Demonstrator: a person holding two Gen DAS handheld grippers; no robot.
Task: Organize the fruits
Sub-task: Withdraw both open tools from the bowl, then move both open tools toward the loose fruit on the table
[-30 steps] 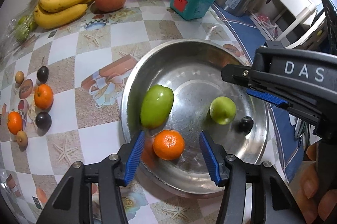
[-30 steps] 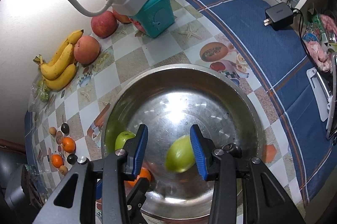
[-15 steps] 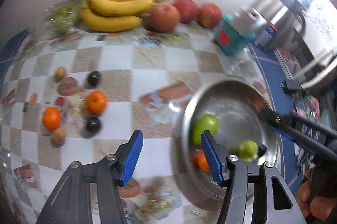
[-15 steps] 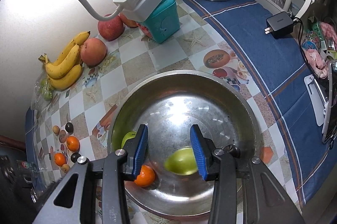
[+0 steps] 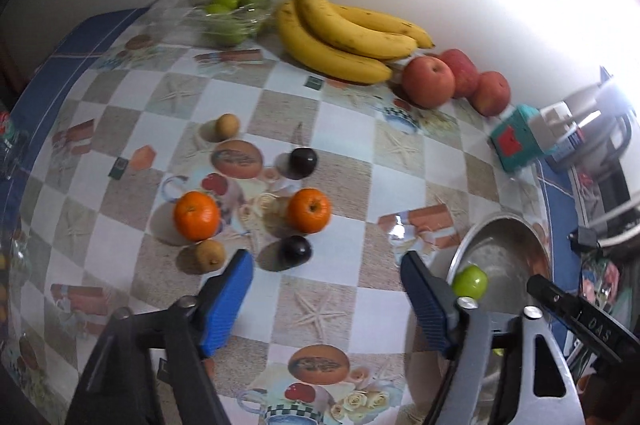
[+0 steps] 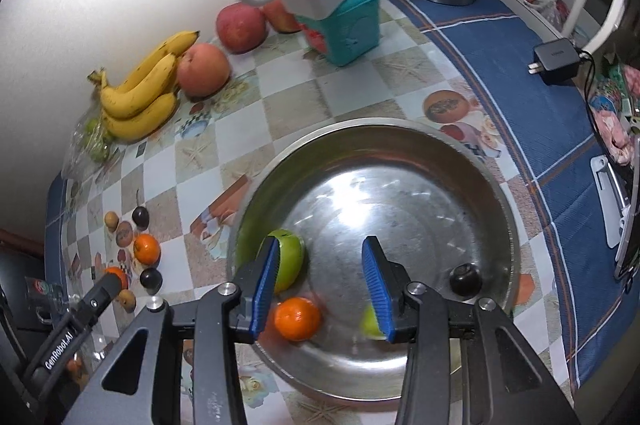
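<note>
a: how is the left gripper [image 5: 326,289] seen?

b: it is seen with its blue pads spread wide, nothing held between them, at the lower centre of the left wrist view. a dark plum [image 5: 295,250] is found just above the gap, with two oranges [image 5: 196,215] and a small brown fruit [image 5: 210,254] placed nearby on the checked tablecloth [image 5: 320,129].

a: and the right gripper [image 6: 320,287]?

b: its jaws are also parted and nothing is gripped. it is held over the steel bowl [image 6: 500,193] in the lower middle of the right wrist view.

a: what is found in the bowl?

b: a large green fruit [image 6: 290,257] is seen at the bowl's left, partly hidden by the left pad. an orange [image 6: 298,318] is lying just below it, a blurred small green fruit [image 6: 370,323] is seen beside the right pad, and a dark plum [image 6: 465,277] is resting toward the right rim.

a: and at the wall?

b: bananas [image 5: 344,29] and red apples [image 5: 428,81] are lined up across the top of the left view, with bagged green fruit [image 5: 224,13] at the upper left.
</note>
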